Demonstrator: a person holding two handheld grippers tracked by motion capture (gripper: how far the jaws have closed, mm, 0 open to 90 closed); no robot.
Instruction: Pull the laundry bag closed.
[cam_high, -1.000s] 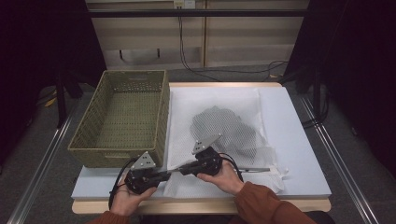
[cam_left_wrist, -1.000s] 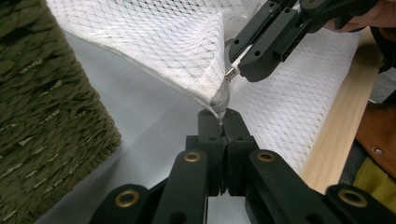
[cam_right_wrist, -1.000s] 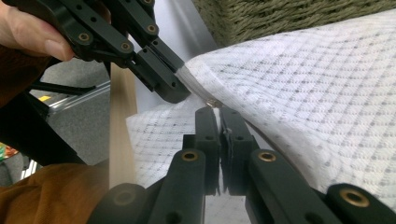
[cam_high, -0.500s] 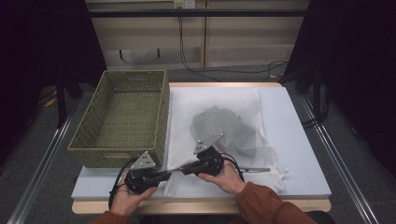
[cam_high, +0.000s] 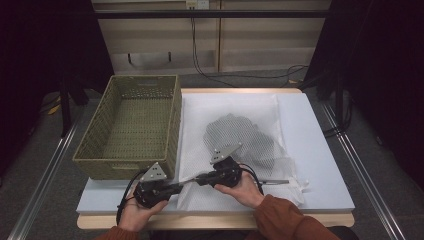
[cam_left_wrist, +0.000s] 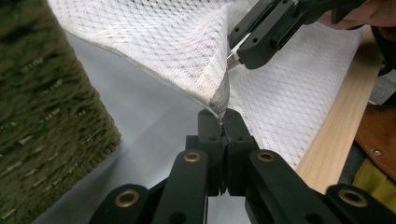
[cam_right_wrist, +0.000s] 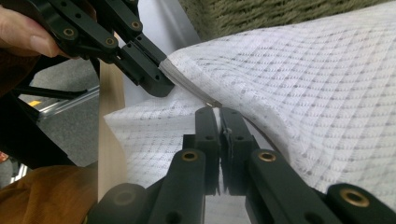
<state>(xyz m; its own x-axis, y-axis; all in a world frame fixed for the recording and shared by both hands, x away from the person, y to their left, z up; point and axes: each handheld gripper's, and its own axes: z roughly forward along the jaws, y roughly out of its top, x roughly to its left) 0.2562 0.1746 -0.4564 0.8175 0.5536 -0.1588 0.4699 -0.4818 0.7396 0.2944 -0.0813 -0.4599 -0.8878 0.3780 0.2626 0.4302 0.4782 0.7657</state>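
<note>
A white mesh bag (cam_high: 235, 107) lies on the table with a dark garment (cam_high: 245, 137) inside it. At its near left corner both grippers meet. My left gripper (cam_high: 183, 184) (cam_left_wrist: 223, 113) is shut on that corner of the mesh bag (cam_left_wrist: 163, 42) and holds it a little off the table. My right gripper (cam_high: 198, 178) (cam_right_wrist: 218, 111) is shut on the bag's edge (cam_right_wrist: 303, 79) just beside it, where a small metal piece glints between the tips. Each gripper view has the other gripper close ahead: the right one (cam_left_wrist: 236, 56) and the left one (cam_right_wrist: 161, 79).
An empty olive woven basket (cam_high: 170, 145) stands left of the bag, close to the left gripper. The pale table sheet (cam_high: 310, 150) runs to a wooden front edge (cam_high: 210, 220). Metal rails flank the table.
</note>
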